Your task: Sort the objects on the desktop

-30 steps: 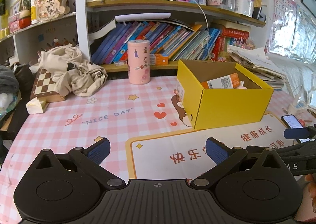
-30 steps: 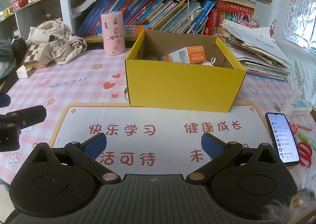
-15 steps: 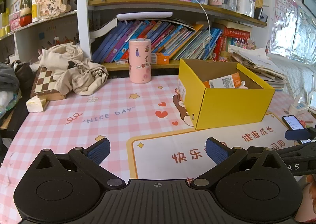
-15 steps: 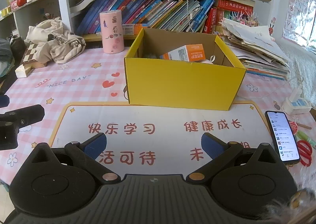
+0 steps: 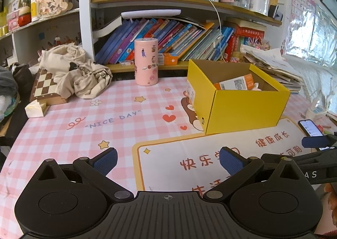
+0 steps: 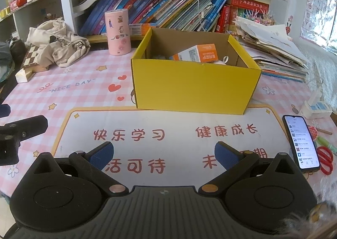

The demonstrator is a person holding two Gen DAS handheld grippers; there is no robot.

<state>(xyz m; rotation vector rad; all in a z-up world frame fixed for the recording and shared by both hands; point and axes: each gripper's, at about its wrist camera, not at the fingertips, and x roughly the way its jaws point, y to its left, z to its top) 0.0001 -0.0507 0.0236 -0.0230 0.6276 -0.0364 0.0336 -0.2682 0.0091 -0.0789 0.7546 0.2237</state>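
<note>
Grippers barely shift across the last second: left gripper (image 5: 167,159) and right gripper (image 6: 163,151) hover released and empty over the mat, the yellow box (image 6: 194,86) already holding an orange carton (image 6: 197,53), so sorting looks finished or paused.

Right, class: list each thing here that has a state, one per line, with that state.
Yellow cardboard box: open-topped, upright, holding an orange-and-white carton.
Orange-and-white carton: lying tilted inside.
Pink cylindrical tin: upright.
Black smartphone: flat, screen lit.
Left gripper: jaws open, empty.
Right gripper: jaws open, empty.
</note>
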